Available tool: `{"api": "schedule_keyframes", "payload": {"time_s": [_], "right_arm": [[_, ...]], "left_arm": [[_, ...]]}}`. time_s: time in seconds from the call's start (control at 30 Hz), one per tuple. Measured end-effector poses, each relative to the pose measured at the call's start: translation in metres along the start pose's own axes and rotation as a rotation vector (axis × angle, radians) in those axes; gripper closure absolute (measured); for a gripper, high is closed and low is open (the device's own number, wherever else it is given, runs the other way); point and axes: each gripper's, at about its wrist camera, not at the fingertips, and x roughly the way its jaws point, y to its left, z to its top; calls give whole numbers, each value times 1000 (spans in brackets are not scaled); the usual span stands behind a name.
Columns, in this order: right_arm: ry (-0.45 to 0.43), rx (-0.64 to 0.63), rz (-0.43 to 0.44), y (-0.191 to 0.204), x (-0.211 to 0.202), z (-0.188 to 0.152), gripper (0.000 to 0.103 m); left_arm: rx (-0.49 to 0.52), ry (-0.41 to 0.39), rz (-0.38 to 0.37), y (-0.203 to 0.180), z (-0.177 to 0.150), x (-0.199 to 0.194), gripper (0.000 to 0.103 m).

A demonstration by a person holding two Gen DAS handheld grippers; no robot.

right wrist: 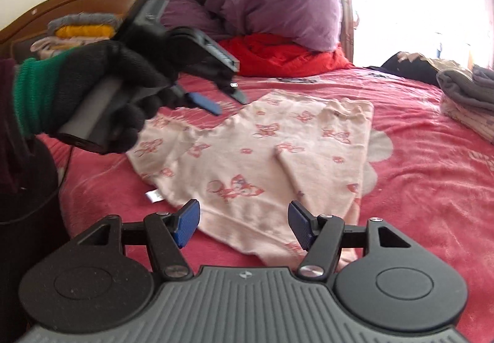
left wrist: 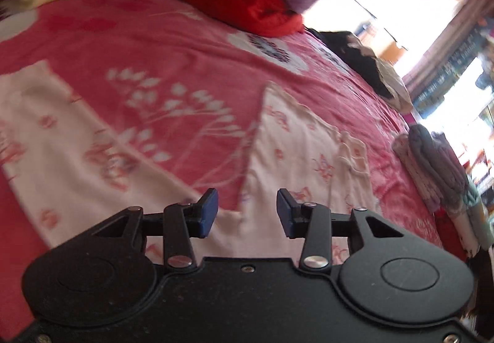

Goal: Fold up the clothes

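A: Right wrist view, noted: a cream garment [right wrist: 247, 154] with pink butterflies is spread flat on the red bed cover [right wrist: 416, 188], toward the near edge of the bed. One flap is seen turned over onto the cloth near its middle, with a white tag showing at the near left corner.

B: Grippers?

A: The right gripper [right wrist: 244, 224] is held just above the near hem, fingers spread apart, nothing between them. The left gripper [right wrist: 227, 100], gripped by a gloved hand [right wrist: 117, 96], is held over the far left part of the garment; from the left wrist view its fingers are likewise parted and bare.

B: Progress?

A: Partly folded at most, as judged from the one turned flap; the outline is uneven, not a neat packet. Whether further folds are hidden cannot be told. Folded piles [right wrist: 469, 102] are seen at the right edge of the bed, and another stack [right wrist: 83, 31] by the headboard, so some items appear done. A black heap [left wrist: 364, 65] lies at the far right edge, apparently unfolded.

B: Left to do?

A: This garment is judged to need further folding and placing.
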Motion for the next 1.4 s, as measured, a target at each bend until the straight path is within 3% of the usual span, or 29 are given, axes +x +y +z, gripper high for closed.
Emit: {"api": "schedule_keyframes", "payload": {"time_s": [0.1,0.23,0.4,0.6,0.8,0.87,0.93,0.97,1.17,1.27,1.4], "right_arm": [[23,-68,10,16,2,-4,41],[42,-108,4,27,2,-7,41],[38,-92,-39,24,-2,-6,41],[34,43,-83,-2,-9,-7,40],[4,165,-138,-25,-17,-8,40],[-8,185,-150,-29,-19,-7,40],[-15,204,-158,-33,-20,-7,40],[-16,213,-162,-35,-19,-7,40],[-34,313,-141,-53,-17,-7,41],[-45,392,-97,-66,-17,-9,53],[-74,517,-61,-85,-17,-13,53]], "left_arm": [[-131,-28,68,37,6,-24,63],[-266,-154,165,74,24,-54,63],[-398,-173,213,110,27,-68,62],[-604,-192,146,152,32,-68,62],[-661,-225,91,169,38,-55,62],[-645,-237,78,170,40,-52,65],[-602,-246,56,166,43,-51,83],[-573,-249,39,162,44,-50,99],[-319,-257,-63,102,46,-51,103],[-179,-257,-115,65,45,-52,103],[-11,-233,-183,7,31,-44,103]]}}
